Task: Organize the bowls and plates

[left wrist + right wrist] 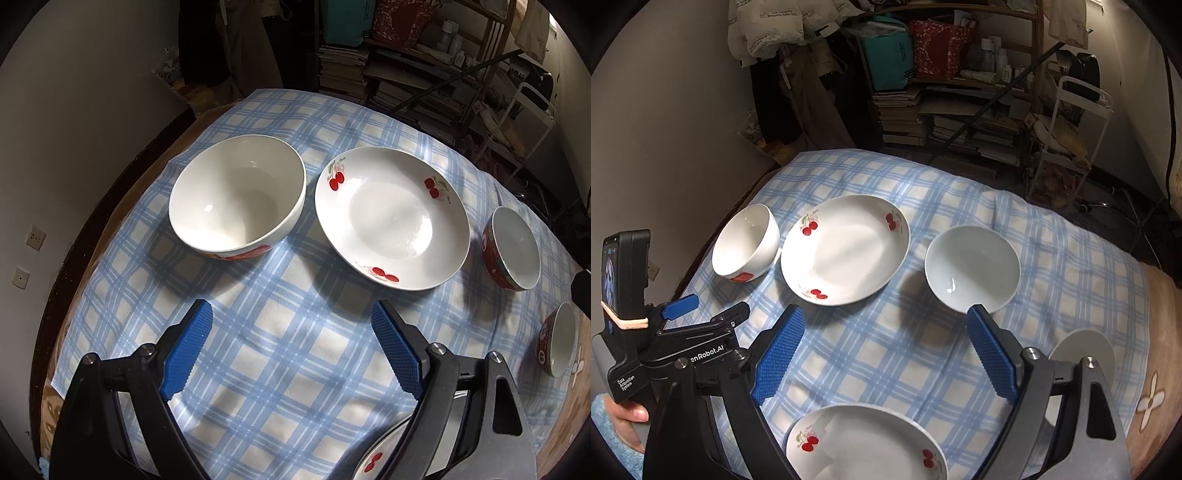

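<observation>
Two cherry-print plates share a blue-checked tablecloth (886,350) with several bowls. The far plate (846,249) lies flat and face up at mid-cloth, just beside a large white bowl (746,243) with a red motif low on its wall; whether the rims touch cannot be told. The near plate (864,446) lies face up at the lower edge of the right wrist view, its near part cut off by the frame; in the left wrist view only a sliver of it (373,461) shows beneath the gripper's frame. A small bowl (971,267), upright, stands to the right of the far plate and apart from it; the left wrist view shows its red patterned outer wall (511,249), which the right wrist view does not. A second such bowl (559,339) sits near the cloth's right edge, partly hidden behind the finger mount in the right wrist view.

The left gripper (291,347) hangs above bare cloth, jaws wide apart, with nothing between its blue pads. The right gripper (886,354) likewise stands spread wide, empty, above the cloth between the two plates. A hand (626,417) with a blue sleeve grips the left tool's handle, seen only from the right wrist. Cluttered shelves (960,110) behind are too dim to itemise.
</observation>
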Demonstrator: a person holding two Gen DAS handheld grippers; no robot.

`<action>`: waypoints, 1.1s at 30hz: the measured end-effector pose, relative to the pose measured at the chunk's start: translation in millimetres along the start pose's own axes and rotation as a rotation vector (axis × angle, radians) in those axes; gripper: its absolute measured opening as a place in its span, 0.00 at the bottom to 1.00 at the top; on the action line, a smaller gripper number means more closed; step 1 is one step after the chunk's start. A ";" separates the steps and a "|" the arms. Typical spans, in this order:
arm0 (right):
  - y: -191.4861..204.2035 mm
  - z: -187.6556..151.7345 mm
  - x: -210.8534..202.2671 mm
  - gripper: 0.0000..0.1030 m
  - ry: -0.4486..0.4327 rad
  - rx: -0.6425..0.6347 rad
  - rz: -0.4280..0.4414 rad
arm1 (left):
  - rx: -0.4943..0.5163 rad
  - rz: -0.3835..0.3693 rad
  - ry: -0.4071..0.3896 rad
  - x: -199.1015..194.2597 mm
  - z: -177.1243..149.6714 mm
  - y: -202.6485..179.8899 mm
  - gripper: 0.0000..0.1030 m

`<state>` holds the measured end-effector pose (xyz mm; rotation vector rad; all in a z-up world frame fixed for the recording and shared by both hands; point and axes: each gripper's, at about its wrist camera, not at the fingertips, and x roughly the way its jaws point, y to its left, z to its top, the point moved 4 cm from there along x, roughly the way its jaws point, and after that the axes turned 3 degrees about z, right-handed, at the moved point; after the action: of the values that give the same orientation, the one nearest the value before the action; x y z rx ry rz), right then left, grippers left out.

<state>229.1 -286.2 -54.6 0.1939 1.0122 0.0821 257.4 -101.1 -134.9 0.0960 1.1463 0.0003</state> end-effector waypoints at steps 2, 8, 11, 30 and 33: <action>-1.1 14.2 6.2 0.91 -0.002 -0.031 -0.015 | -0.011 -0.007 0.003 5.0 4.7 -3.8 0.84; -10.5 47.0 35.5 0.87 0.033 -0.080 -0.023 | 0.016 0.014 0.007 23.3 18.0 -18.9 0.84; -17.4 57.1 54.6 0.80 0.061 -0.087 -0.017 | 0.025 0.027 0.004 31.8 24.3 -23.2 0.84; -44.3 65.8 146.8 0.64 0.201 -0.066 0.055 | -0.020 -0.008 0.130 94.9 25.1 -34.4 0.84; -41.0 66.5 154.6 0.64 0.211 -0.076 0.059 | -0.037 -0.031 0.134 99.8 28.3 -33.3 0.84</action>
<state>366.4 -310.1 -157.4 0.1479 1.2111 0.1978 322.7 -131.5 -216.7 0.0464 1.2812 0.0004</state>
